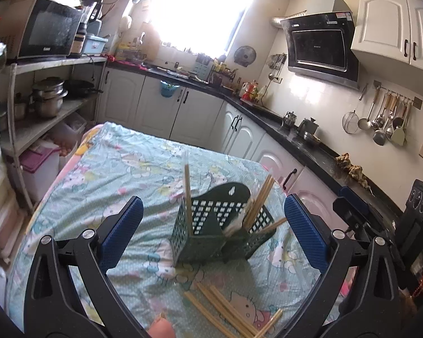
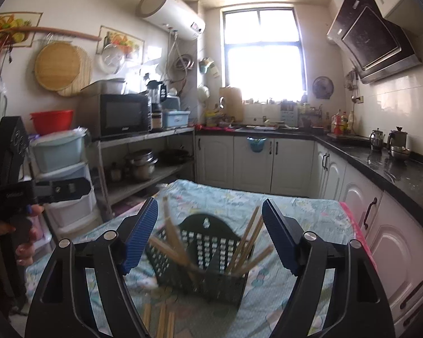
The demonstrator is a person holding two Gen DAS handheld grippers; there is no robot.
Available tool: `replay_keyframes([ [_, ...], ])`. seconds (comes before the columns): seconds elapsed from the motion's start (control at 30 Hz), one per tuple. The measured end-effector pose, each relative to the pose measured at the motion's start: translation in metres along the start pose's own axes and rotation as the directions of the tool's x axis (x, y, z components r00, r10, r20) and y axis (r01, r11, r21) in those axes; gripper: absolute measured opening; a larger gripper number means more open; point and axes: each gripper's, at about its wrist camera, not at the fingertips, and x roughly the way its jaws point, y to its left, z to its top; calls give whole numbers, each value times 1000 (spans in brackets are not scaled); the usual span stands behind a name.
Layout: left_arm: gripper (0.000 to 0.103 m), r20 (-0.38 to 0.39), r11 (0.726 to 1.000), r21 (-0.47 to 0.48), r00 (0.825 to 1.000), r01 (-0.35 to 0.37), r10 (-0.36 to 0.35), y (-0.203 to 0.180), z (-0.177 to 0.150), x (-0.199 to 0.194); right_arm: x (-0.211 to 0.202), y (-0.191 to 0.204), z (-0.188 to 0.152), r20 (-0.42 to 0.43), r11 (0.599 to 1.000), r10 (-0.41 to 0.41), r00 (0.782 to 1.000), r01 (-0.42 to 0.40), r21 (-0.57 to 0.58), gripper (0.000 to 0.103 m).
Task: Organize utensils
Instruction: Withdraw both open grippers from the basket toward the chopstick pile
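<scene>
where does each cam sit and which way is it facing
Left wrist: on the left gripper, facing the holder and window; its blue fingers show, the right gripper at right.
Right wrist: on the right gripper, facing the holder and window; the left hand shows at left.
Shared: holder, chopsticks, cloth, both grippers open.

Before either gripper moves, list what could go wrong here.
1. The green holder is light and stands on a wrinkled cloth; a nudge could tip it.
2. The chopsticks in the holder lean outward, so an incoming finger might knock them out.
3. The loose chopsticks lie bunched and crossing; the open left gripper may grab several or scatter them.
</scene>
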Motion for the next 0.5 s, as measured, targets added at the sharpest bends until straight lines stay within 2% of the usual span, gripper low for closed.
replay_keyframes([
  [0.5,92,-84,1000,-24,996,-6,4,2,-46,-4,-22,31,-37,-125,993,84,989,-93,-68,74],
])
